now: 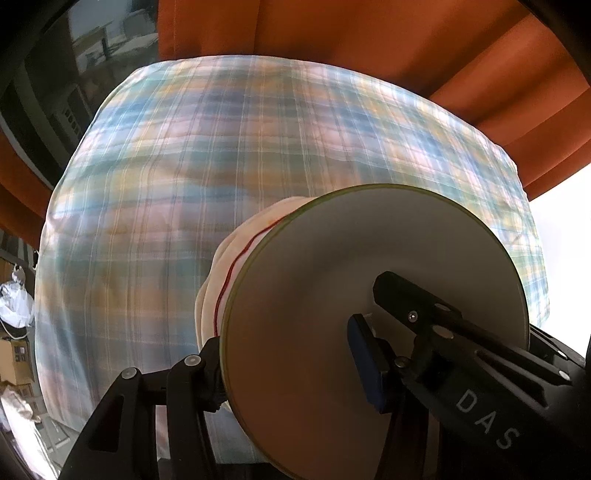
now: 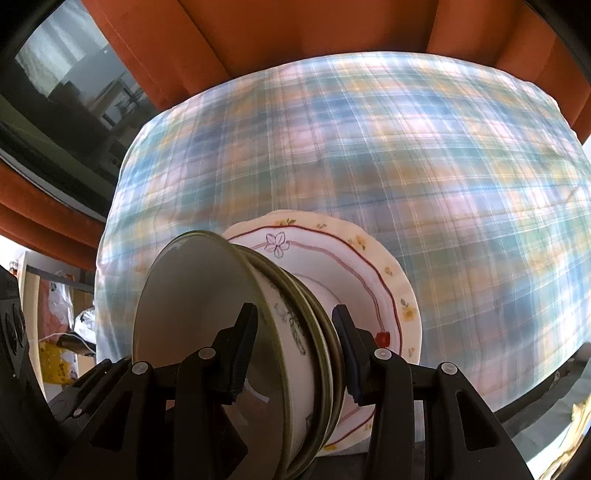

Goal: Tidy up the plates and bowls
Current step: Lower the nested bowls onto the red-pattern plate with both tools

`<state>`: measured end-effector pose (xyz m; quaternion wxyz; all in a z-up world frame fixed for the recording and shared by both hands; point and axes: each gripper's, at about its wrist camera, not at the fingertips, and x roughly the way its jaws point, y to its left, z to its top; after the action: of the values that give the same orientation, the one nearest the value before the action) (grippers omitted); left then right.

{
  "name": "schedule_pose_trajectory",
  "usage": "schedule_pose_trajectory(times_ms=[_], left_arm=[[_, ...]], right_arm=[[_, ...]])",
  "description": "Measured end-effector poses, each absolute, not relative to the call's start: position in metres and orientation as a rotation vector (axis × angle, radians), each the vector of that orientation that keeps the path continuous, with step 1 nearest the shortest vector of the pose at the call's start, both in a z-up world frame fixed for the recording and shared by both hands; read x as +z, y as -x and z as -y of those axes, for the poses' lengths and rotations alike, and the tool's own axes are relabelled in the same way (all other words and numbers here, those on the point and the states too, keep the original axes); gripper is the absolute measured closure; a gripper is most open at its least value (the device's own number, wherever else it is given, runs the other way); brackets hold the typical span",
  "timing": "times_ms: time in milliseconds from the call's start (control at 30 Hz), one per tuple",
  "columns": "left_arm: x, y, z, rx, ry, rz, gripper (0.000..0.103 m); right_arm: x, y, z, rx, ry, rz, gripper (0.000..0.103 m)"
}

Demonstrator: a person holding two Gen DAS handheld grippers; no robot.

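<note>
A: Looking down from both wrist cameras, what surface fills the view?

B: A plaid cloth [image 2: 388, 177] in blue, pink and orange covers the table, blurred. Orange curtains [image 2: 295, 33] hang at the far side, with a dark window [image 2: 74, 77] at far left. Boxes and bags clutter the floor at left.

A: And the dishes, counted?

B: One stack, held on edge above the cloth: one scalloped floral plate [image 2: 369, 266] on the right, and green-rimmed bowls [image 2: 199, 314] nested against it. I see at least three green rims; the exact number I cannot tell.

A: The tongs?

B: Two. The right gripper [image 2: 295, 332] clamps the bowls. The left gripper [image 1: 291, 354] clamps the same stack, one finger inside the bowl.
</note>
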<state>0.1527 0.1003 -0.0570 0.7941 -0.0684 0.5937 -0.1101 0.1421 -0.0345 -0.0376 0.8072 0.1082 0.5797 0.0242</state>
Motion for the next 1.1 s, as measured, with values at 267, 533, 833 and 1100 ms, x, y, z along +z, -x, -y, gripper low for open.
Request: schedule_pose_trajectory(times_ms=[267,533,833,1100], left_arm=[[-0.055,-0.156,-0.089,-0.276,0.089,-1.264,0.044],[-0.054,-0.147,-0.084,-0.298,0.044,-1.238,0.041],[-0.059,-0.134,-0.084,-0.306,0.061,-1.230,0.039],[-0.031,-0.119,-0.088,-0.215,0.069,-1.066,0.028]], right_arm=[[-0.043,-0.147,0.045,0.020,-0.279,-1.244,0.058],[-0.047,-0.137,0.051,0.019,-0.311,-1.237,0.058],[-0.048,-0.121,0.050,-0.003,-0.273,-1.213,0.057],[-0.022,-0.110,0.051,0.061,-0.206,-1.074,0.035]])
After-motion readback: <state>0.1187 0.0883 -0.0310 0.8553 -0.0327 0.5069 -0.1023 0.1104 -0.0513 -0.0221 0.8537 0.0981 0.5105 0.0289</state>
